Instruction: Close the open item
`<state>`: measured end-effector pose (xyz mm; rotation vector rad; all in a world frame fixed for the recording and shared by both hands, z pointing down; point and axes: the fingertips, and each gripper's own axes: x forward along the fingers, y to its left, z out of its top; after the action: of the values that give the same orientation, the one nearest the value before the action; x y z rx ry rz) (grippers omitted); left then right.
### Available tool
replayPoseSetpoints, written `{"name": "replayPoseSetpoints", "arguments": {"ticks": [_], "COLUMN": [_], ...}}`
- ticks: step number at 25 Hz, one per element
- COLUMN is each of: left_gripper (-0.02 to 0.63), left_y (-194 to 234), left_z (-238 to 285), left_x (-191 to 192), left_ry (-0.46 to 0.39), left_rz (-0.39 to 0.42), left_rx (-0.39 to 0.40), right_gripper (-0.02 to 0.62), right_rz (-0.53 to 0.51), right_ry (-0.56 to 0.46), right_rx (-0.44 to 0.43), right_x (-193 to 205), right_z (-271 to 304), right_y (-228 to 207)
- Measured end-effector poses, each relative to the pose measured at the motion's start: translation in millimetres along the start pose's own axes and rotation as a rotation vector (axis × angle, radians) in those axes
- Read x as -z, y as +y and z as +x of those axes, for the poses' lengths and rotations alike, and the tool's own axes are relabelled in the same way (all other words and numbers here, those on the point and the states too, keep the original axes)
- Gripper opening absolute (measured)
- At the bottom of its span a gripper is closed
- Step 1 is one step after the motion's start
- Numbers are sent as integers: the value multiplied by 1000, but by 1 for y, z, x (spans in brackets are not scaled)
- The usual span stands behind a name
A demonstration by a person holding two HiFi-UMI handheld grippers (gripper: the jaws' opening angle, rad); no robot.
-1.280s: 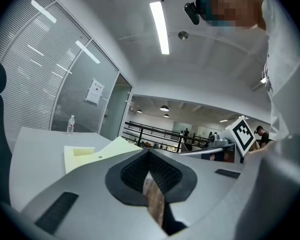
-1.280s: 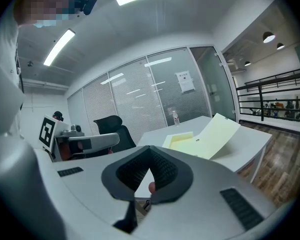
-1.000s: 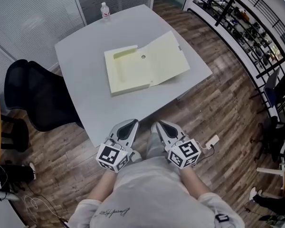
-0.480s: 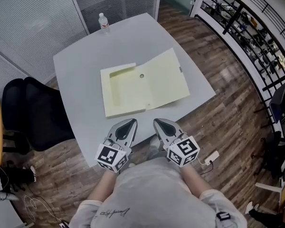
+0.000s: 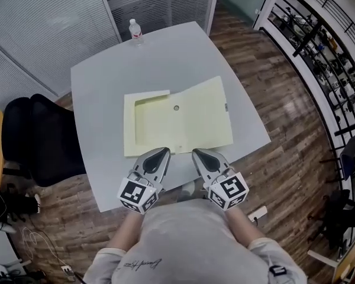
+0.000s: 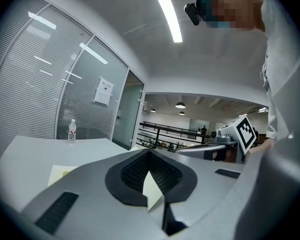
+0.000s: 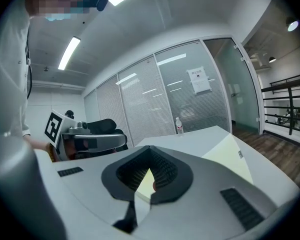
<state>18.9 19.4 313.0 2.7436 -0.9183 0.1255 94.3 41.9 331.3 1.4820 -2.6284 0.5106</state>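
Observation:
A pale yellow file box (image 5: pixel 151 126) lies open on the grey table (image 5: pixel 106 76), its shallow tray on the left and its lid flap (image 5: pixel 204 120) spread flat to the right. Both grippers hover side by side just short of the box's near edge, over the table's front edge. My left gripper (image 5: pixel 155 157) is shut and holds nothing; the tray's corner (image 6: pixel 57 174) shows past it. My right gripper (image 5: pixel 201 157) is also shut and empty, with the lid (image 7: pixel 230 156) stretching ahead on its right.
A water bottle (image 5: pixel 135 30) stands at the table's far edge. A black office chair (image 5: pixel 38 141) sits left of the table. Glass partitions with blinds run behind, and a black railing (image 5: pixel 319 46) runs along the right. A power strip (image 5: pixel 257 213) lies on the wood floor.
The person has stepped towards the table: the file box now lies right in front of the gripper tips. Both grippers stay shut and level.

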Motion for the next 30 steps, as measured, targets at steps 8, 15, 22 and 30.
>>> {"name": "replayPoseSetpoints", "arguments": {"ticks": [8, 15, 22, 30], "left_gripper": [9, 9, 9, 9], "left_y": [4, 7, 2, 7], "left_z": [6, 16, 26, 39], "left_x": [-5, -12, -16, -16], "left_ry": [6, 18, 32, 28], "left_rz": [5, 7, 15, 24], "left_rx": [-31, 2, 61, 83], "right_gripper": [12, 12, 12, 12], "right_rz": [13, 19, 40, 55], "right_ry": [-10, -36, -53, -42], "right_rx": [-23, 29, 167, 331], "right_x": [-6, -18, -28, -26], "right_z": [9, 8, -10, -47], "right_y": [-13, -23, -65, -121]}}
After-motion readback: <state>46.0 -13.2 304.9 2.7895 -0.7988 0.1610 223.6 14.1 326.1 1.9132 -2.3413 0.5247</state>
